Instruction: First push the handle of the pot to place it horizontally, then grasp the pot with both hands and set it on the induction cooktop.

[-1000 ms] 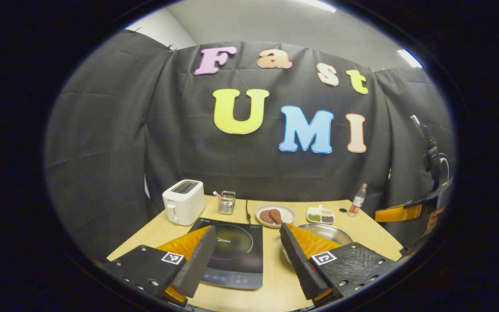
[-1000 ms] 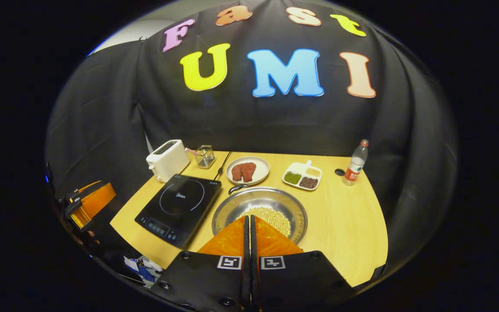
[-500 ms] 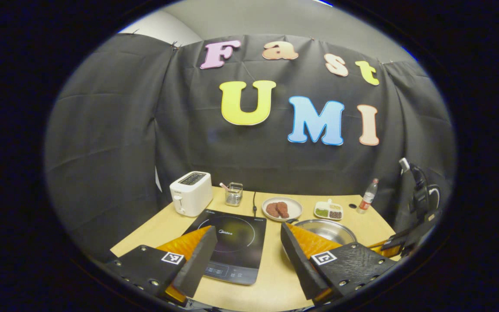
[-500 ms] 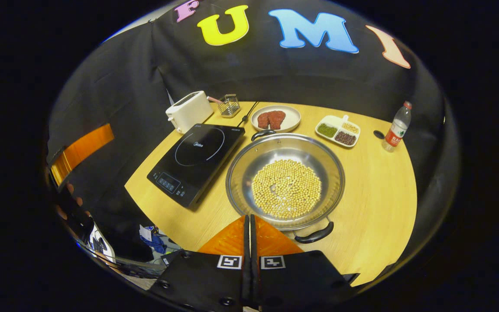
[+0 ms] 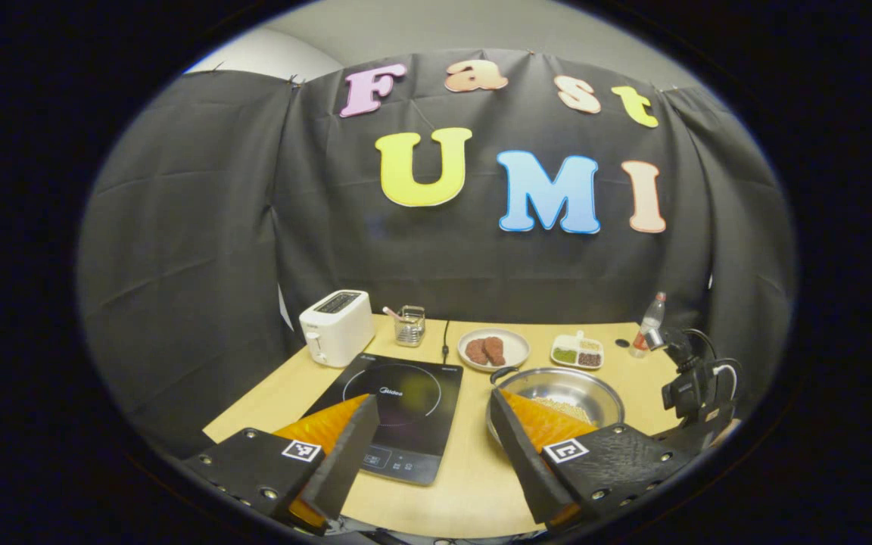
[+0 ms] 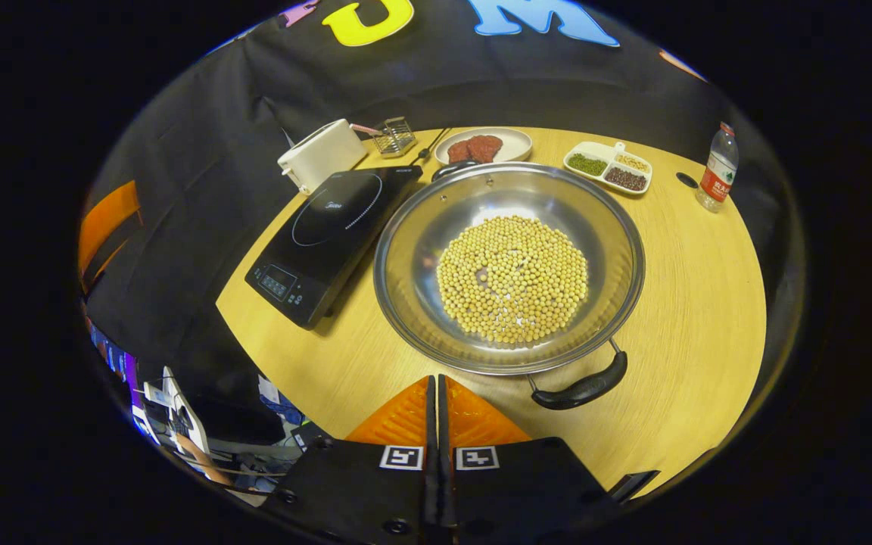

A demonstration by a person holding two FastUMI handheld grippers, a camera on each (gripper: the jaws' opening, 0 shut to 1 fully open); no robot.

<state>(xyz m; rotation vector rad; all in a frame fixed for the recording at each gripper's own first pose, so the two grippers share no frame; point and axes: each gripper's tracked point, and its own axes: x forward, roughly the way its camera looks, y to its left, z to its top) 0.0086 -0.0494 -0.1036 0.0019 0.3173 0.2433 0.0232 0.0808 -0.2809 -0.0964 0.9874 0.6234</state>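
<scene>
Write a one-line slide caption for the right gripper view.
Shut right gripper poised near the bean-filled pot, beside the induction cooktop.

Counter: carries everything.
Pot: centre, beans inside.
Induction cooktop: just left of pot.
Toaster: behind cooktop.
Plate: behind pot.
Divided dish: right of plate.
Bottle: far right.

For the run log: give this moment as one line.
left hand-held gripper open | right hand-held gripper shut, empty | pot beside induction cooktop
</scene>
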